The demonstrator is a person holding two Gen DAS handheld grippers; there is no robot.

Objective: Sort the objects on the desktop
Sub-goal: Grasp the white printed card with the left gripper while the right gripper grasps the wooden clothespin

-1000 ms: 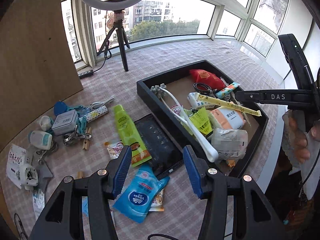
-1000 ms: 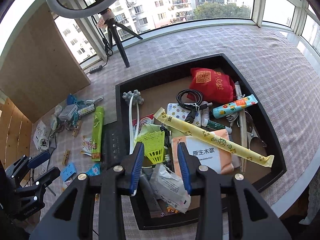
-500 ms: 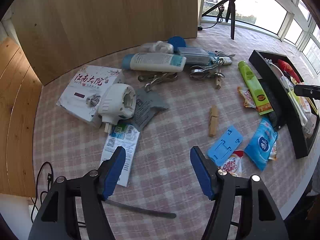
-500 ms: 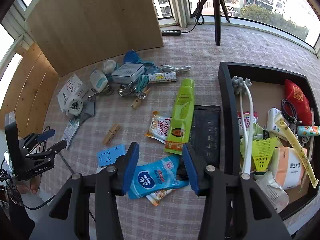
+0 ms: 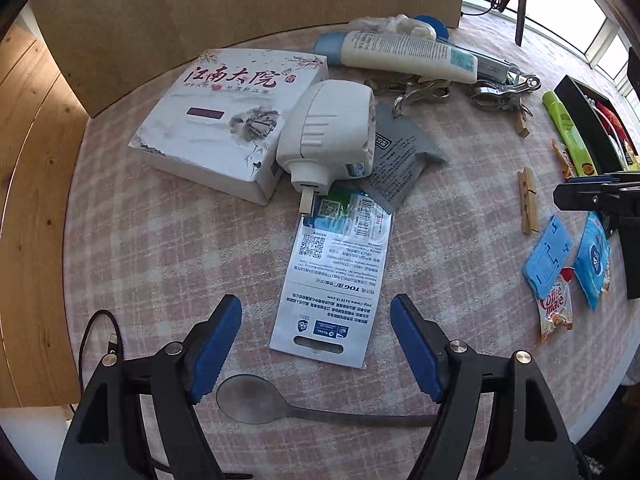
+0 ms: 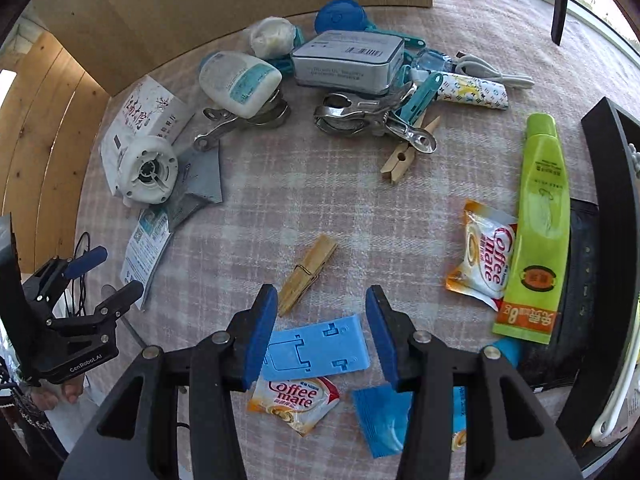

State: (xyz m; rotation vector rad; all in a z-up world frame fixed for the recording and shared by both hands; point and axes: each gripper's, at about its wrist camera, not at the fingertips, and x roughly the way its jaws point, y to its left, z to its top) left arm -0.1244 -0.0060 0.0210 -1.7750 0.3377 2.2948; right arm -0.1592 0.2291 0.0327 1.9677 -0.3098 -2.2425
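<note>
My left gripper (image 5: 316, 340) is open and empty, low over a white printed packet (image 5: 340, 280), with a metal spoon (image 5: 256, 400) just beneath its fingers. Beyond lie a white box (image 5: 228, 116) and a white plug adapter (image 5: 328, 136). My right gripper (image 6: 322, 336) is open and empty, hovering over a blue plastic phone stand (image 6: 316, 346). A wooden clothespin (image 6: 306, 274) lies just ahead of its left finger. The left gripper also shows in the right wrist view (image 6: 108, 274).
The black tray (image 6: 612, 216) stands at the right, a green tube (image 6: 540, 232) and a dark flat device beside it. Coffee-mate sachets (image 6: 486, 256), a blue tissue pack (image 6: 388, 420), metal clips (image 6: 360, 116), a white bottle (image 6: 240, 82) and a grey box (image 6: 348, 60) litter the checked cloth.
Both grippers swung left, away from the tray, and dropped closer to the table. The left one now sits over the packet and spoon, the right over the blue stand.
</note>
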